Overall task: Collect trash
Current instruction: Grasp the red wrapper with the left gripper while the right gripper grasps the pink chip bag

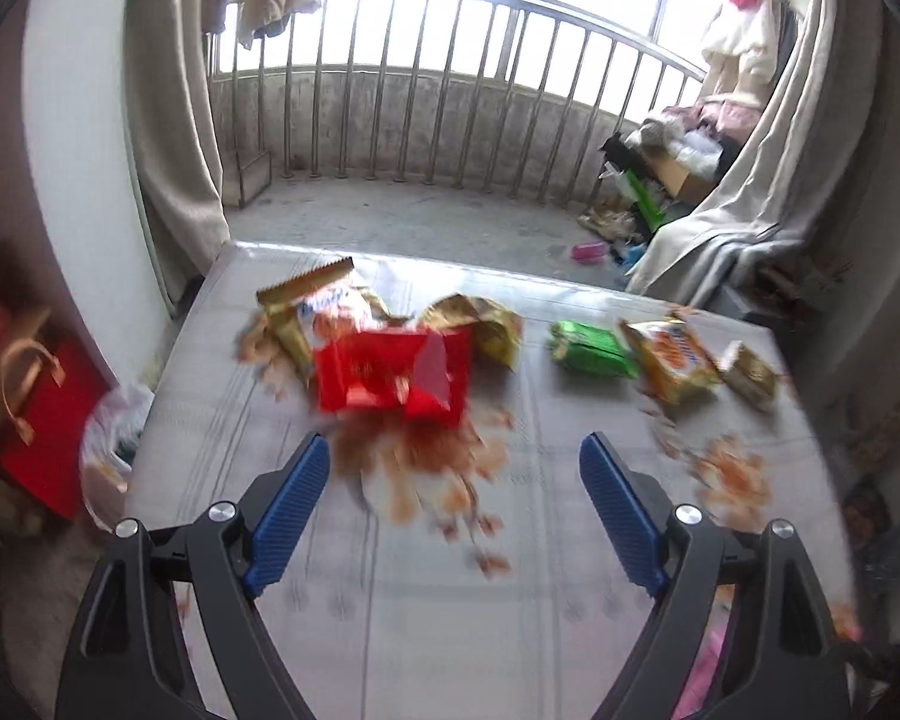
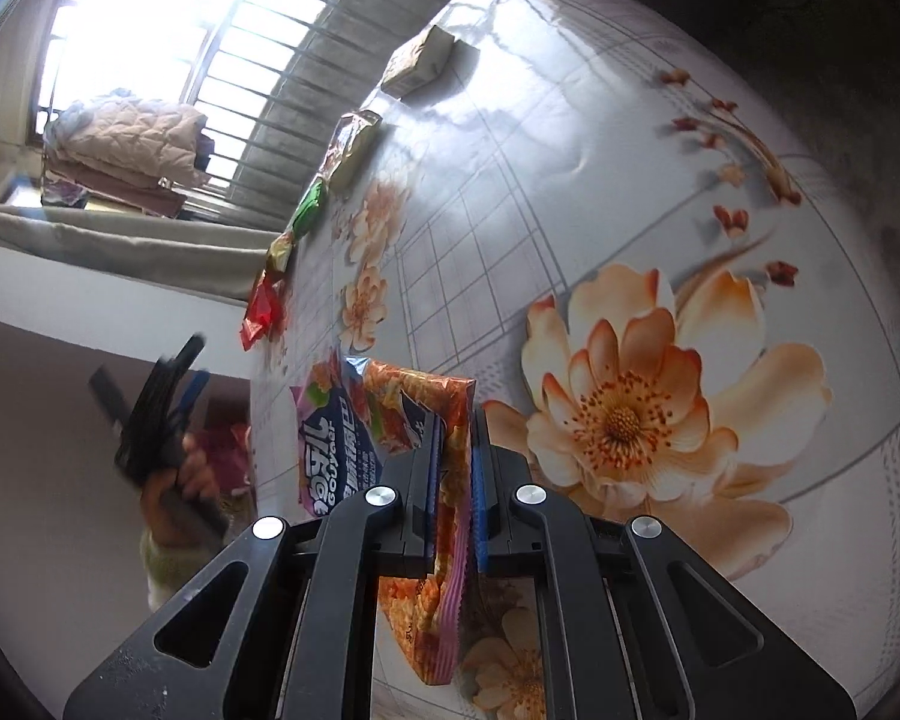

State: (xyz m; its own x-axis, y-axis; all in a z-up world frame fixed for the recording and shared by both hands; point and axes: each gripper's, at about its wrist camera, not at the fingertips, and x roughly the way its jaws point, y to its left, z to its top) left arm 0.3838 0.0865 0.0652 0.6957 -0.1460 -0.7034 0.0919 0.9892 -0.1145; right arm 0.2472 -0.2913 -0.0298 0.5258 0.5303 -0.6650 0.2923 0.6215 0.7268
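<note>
While the right claw [image 2: 455, 468] pinches an orange snack wrapper [image 2: 426, 420] above the floral table [image 2: 570, 192], the left claw [image 1: 455, 462] is spread empty. Its jaws face a red wrapper [image 1: 390, 375] lying on the table

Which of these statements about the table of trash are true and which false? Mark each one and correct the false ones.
1. The right gripper is shut on a snack wrapper. True.
2. The left gripper holds the red packet. False: its jaws stand open and empty, short of the packet.
3. A green packet lies on the table to the right of the red packet in the left wrist view. True.
4. The tablecloth is plain white. False: it has a printed flower pattern.
5. A red bag with ribbon handles stands beside the table. True.
</note>
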